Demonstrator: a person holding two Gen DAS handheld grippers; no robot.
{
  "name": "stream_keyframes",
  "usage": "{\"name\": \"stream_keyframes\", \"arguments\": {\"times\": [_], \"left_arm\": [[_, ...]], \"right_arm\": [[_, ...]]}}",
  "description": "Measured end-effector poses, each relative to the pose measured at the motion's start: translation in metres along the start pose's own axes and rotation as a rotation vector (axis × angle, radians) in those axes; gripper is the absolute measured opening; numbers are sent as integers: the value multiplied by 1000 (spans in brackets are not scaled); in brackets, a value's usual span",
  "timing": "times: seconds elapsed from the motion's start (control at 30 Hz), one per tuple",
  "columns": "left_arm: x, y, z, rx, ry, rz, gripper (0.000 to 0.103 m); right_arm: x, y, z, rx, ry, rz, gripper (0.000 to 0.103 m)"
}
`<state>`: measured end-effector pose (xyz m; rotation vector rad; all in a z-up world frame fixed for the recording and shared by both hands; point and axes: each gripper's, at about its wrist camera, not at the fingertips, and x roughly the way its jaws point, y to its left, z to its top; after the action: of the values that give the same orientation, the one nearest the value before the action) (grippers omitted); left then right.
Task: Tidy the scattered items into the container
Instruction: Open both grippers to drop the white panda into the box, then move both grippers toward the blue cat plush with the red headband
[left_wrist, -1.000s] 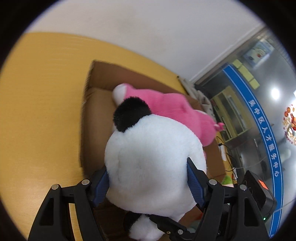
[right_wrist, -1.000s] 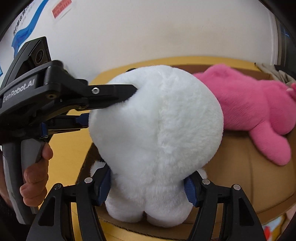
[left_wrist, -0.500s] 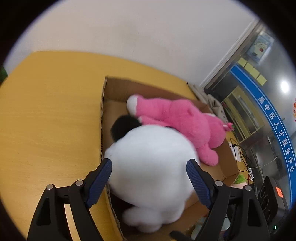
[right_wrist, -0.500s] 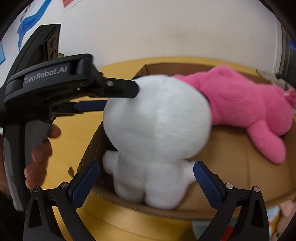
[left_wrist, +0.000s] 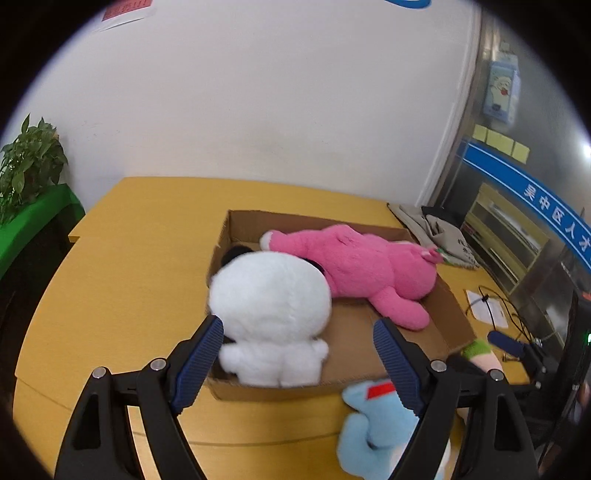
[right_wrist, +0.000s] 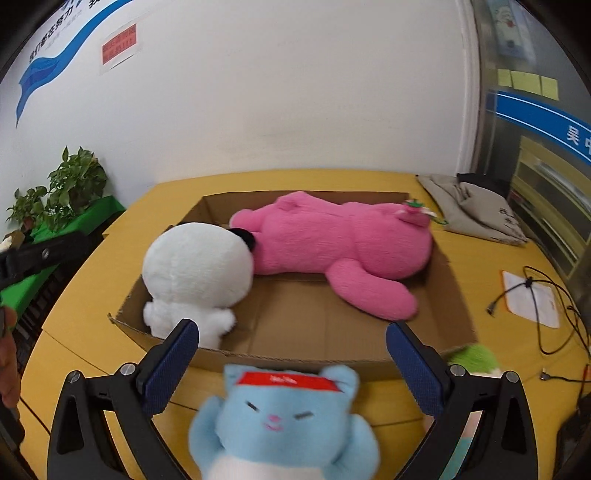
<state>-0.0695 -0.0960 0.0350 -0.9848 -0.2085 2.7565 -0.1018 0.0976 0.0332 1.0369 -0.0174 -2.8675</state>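
An open cardboard box stands on the yellow table. Inside, a white plush with a black ear sits in the near left corner. A pink plush lies along the back. My left gripper hangs open just short of the white plush, its pads apart from it. My right gripper is wide open above a light blue plush cat, which lies on the table in front of the box. A green plush lies at the box's near right corner.
A grey cloth bag lies at the table's back right. A black cable on a paper sheet is right of the box. A potted plant on a green stand is off the table's left. A white wall runs behind.
Both grippers let go of the white plush, which now rests in the box. Both pulled back and up, so the blue plush cat has come into view.
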Motion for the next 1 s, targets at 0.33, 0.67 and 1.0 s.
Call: {"name": "stream_keyframes", "arguments": {"times": [0.33, 0.67, 1.0], "left_arm": [[-8, -52, -24, 38, 6, 15, 84], [-8, -74, -23, 48, -3, 20, 84], [20, -64, -21, 43, 30, 26, 84]], "right_arm": [[-24, -29, -15, -13, -18, -19, 103], [-37, -47, -14, -10, -54, -40, 103], [-37, -55, -13, 6, -60, -50, 103]]}}
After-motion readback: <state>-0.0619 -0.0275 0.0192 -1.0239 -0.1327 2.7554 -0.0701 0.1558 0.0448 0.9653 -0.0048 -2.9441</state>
